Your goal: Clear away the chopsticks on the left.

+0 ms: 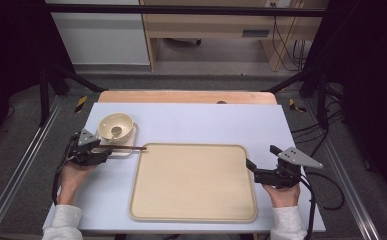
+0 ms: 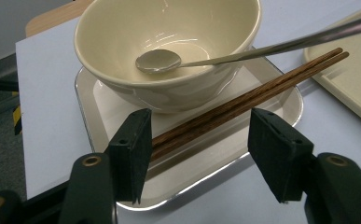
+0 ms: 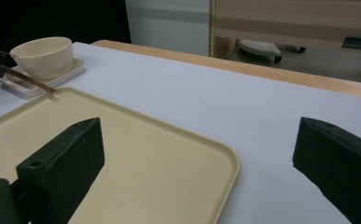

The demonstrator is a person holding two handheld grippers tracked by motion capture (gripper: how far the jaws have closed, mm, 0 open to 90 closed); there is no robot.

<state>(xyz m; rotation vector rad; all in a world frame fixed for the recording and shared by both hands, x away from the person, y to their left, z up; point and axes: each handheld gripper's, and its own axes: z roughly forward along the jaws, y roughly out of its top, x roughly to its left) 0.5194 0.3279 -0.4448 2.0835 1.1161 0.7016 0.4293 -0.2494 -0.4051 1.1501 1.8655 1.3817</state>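
Observation:
A cream bowl [image 1: 115, 125] [image 2: 169, 28] with a metal spoon [image 2: 159, 60] in it stands on a small white tray [image 1: 126, 149] [image 2: 281, 100] at the table's left. A pair of brown chopsticks [image 1: 128, 147] [image 2: 253, 95] lies on that tray in front of the bowl, tips pointing right. My left gripper [image 1: 108, 152] [image 2: 201, 158] is open, its jaws straddling the near ends of the chopsticks; the left jaw is close to them, the right jaw apart. My right gripper [image 1: 260, 156] [image 3: 199, 140] is wide open at the right edge of a large beige tray [image 1: 193, 182] [image 3: 122, 154], nothing between its jaws.
The large beige tray [image 2: 350, 79] lies bare in the middle of the white table top [image 1: 191, 122]. The chopstick tips reach over its upper left corner. Black frame posts stand at both sides, and cables trail beside the table's right edge.

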